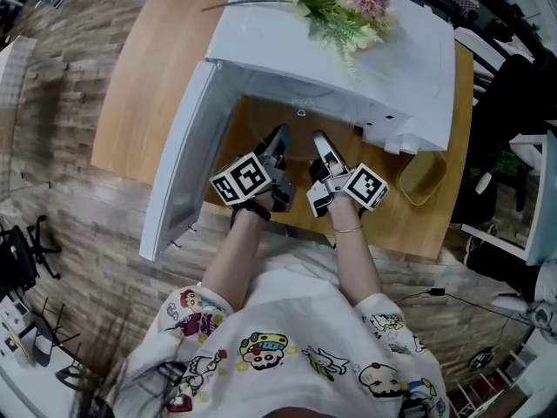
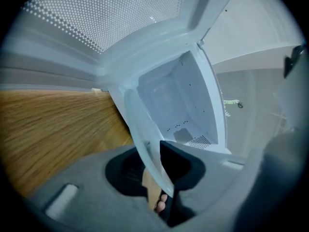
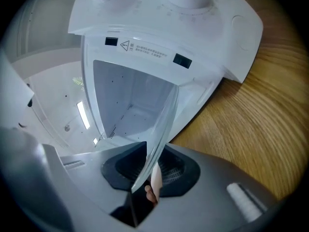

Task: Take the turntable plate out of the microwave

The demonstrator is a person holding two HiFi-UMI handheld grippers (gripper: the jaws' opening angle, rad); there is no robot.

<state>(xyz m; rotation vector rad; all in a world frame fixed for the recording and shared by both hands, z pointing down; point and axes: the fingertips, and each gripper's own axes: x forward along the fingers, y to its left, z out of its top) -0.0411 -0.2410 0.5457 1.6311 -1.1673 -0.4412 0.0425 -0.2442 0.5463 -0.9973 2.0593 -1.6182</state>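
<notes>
The turntable plate is a clear glass disc, seen edge-on in both gripper views. It hangs in front of the open white microwave. My left gripper is shut on one side of its rim, the dark pads pressing the glass. My right gripper is shut on the opposite side of the plate. In the head view the left gripper and the right gripper point side by side at the microwave's opening, where the glass hardly shows. The empty cavity lies behind the plate.
The microwave door stands swung open at the left. A bunch of artificial flowers lies on top of the microwave. A yellow container sits on the wooden table to the right. Chairs and cables stand around the floor.
</notes>
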